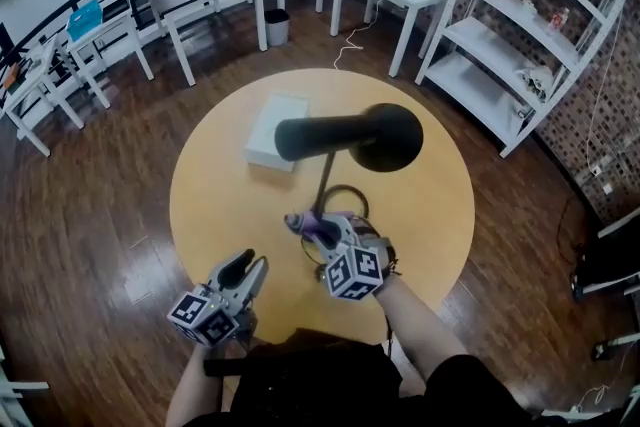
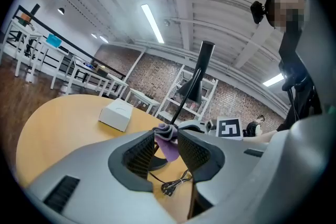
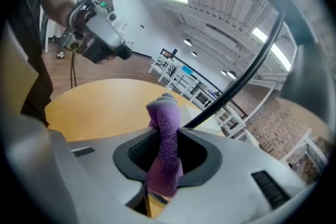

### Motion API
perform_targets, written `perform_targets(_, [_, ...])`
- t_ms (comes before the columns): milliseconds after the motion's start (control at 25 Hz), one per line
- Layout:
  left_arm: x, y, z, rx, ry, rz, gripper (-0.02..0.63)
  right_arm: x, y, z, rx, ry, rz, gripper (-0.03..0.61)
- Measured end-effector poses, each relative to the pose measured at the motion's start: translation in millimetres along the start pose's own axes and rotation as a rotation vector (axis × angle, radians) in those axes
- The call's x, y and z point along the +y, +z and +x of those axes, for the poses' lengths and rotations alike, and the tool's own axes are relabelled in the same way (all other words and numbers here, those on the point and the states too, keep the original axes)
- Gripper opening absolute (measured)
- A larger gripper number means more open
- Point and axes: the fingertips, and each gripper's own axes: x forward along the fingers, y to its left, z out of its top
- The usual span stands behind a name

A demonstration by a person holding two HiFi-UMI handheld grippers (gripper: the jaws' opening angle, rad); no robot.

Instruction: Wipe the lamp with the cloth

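A black desk lamp (image 1: 350,137) stands on the round wooden table (image 1: 220,195), its thin stem (image 1: 326,177) running down to a base by my right gripper. My right gripper (image 1: 305,225) is shut on a purple cloth (image 1: 312,227), low beside the stem near the base. In the right gripper view the cloth (image 3: 165,139) sticks up between the jaws, with the stem (image 3: 236,86) just behind it. My left gripper (image 1: 248,263) hovers at the table's near edge, shut and holding nothing. In the left gripper view the lamp (image 2: 197,76) and cloth (image 2: 169,149) show beyond my left gripper (image 2: 167,134).
A white box (image 1: 278,130) lies on the table left of the lamp. The lamp's cable and plug (image 2: 170,186) trail on the tabletop near the base. White tables and a white shelf unit (image 1: 530,25) stand around on the dark wooden floor.
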Motion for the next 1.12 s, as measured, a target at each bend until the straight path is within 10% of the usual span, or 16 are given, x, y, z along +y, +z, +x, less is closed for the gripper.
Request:
perform_targets(520, [-0.9,-0.6,-20.7,0.015,0.094,0.013,0.13,57.5,-69.4,50.6,0.25,0.165,0.039,0.092])
perform_targets(880, [-8.8,3.8,-18.1,-0.027,0.088,-0.041,0.13,51.1,-61.2,42.9,0.234,0.155,0.106,0.092])
perform_targets(1120, [-3.5,2.9,-6.5,-0.081,0.049,-0.078,0.13,-20.0,24.8,-18.7,0.0,0.169,0.405,0.092])
